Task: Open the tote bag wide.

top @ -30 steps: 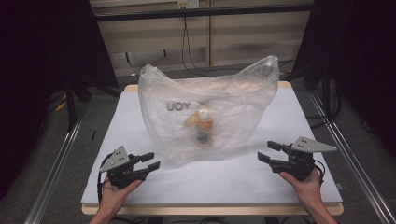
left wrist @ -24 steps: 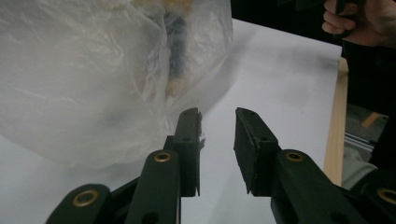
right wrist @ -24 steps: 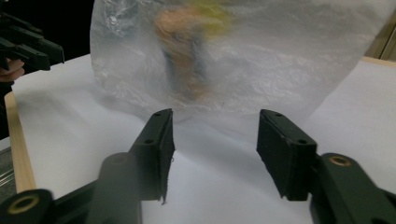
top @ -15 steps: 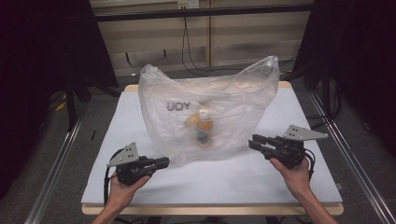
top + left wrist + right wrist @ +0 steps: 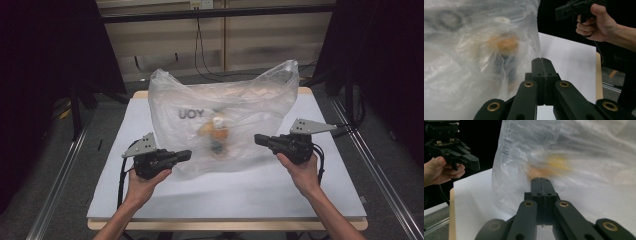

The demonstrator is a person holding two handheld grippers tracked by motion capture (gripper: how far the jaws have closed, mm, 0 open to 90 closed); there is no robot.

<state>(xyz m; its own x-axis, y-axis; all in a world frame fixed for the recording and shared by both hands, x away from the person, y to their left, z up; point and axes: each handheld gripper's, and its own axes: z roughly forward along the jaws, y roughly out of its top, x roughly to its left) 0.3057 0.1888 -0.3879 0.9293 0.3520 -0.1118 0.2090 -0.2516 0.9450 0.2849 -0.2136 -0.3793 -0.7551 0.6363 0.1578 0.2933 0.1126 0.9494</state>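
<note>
A clear plastic bag [image 5: 245, 102] printed with dark letters stands puffed up on the white table [image 5: 325, 175]. An orange and yellow toy [image 5: 216, 132] shows blurred through it. My left gripper [image 5: 187, 154] is held at the bag's lower left edge, and its jaws have just been closing. In the left gripper view they meet [image 5: 541, 60] with nothing between them, the bag [image 5: 461, 50] just to their left. My right gripper [image 5: 258, 139] is raised by the bag's right side. Its jaws have also just been closing and stand together empty [image 5: 541, 180] in front of the bag [image 5: 586, 157].
Black curtains hang along both sides of the table. Metal rails [image 5: 55, 180] run along the floor left and right. Cables [image 5: 200, 50] hang on the back wall. The table's wooden front edge [image 5: 225, 224] lies near the person's forearms.
Both grippers rose and moved inward to the bag's sides. Their jaws went from open to shut, with nothing taken hold of. The bag stayed put.
</note>
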